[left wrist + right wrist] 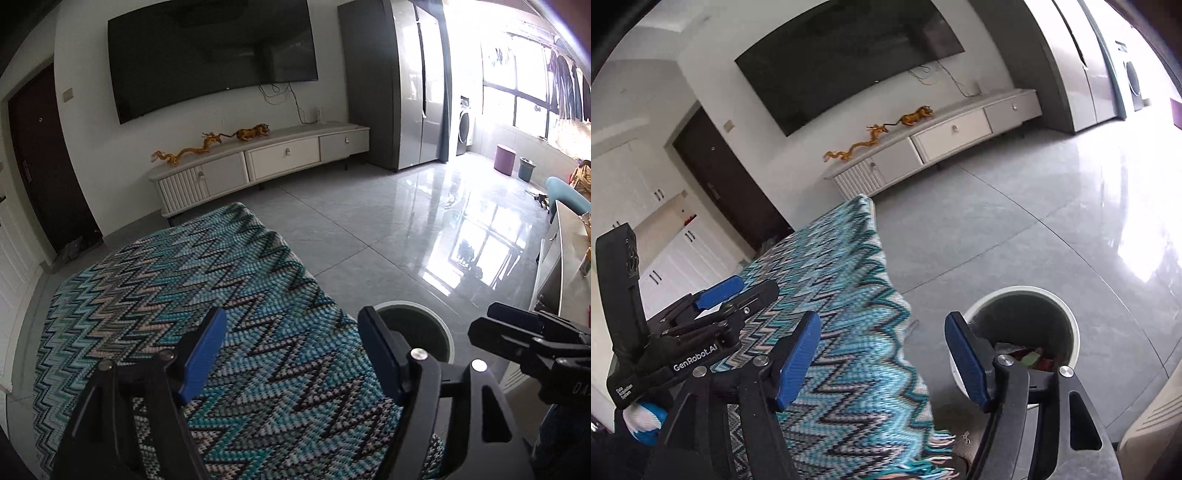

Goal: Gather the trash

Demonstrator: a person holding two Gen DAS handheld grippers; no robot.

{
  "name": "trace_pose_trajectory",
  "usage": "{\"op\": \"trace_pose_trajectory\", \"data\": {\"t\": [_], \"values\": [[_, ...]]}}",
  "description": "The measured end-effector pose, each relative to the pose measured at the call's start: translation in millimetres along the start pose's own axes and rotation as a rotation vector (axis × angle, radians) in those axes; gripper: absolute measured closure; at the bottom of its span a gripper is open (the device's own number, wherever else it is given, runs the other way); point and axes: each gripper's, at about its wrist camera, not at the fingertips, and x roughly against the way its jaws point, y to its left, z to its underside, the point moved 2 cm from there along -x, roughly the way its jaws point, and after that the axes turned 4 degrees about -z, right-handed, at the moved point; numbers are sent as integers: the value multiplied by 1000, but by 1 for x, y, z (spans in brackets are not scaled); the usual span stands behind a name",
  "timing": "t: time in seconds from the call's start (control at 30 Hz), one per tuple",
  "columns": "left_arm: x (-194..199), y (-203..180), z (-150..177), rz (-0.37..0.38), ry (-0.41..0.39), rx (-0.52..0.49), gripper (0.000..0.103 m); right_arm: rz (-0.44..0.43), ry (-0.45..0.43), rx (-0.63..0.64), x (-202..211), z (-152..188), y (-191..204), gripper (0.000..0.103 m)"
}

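Both grippers hung above the zigzag-patterned cloth (207, 295) with nothing between their blue pads. The left gripper (291, 350) had its jaws spread wide; the right gripper (882, 354) was just as widely parted. The trash bin (1067, 317) stood on the grey floor just right of the cloth's edge. Only the right wrist view looked into the bin, where red and green scraps (1032, 358) lay; the left view showed merely its rim and dark inside, plus the bright window (517, 88) far right.
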Motion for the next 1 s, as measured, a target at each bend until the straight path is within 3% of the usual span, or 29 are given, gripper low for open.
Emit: {"op": "trace_pose_trajectory", "data": {"t": [0.07, 0.5, 0.63, 1.0], "values": [[14, 10, 1, -26, -27, 6, 24, -7, -4, 23, -1, 0, 13, 30], [112, 72, -5, -241, -226, 89, 14, -63, -43, 165, -8, -2, 84, 21], [137, 87, -5, -291, -269, 112, 2, -76, -81, 194, -2, -6, 100, 17], [118, 90, 1, -263, -227, 110, 0, 24, -134, 247, 2, -1, 112, 3]]}}
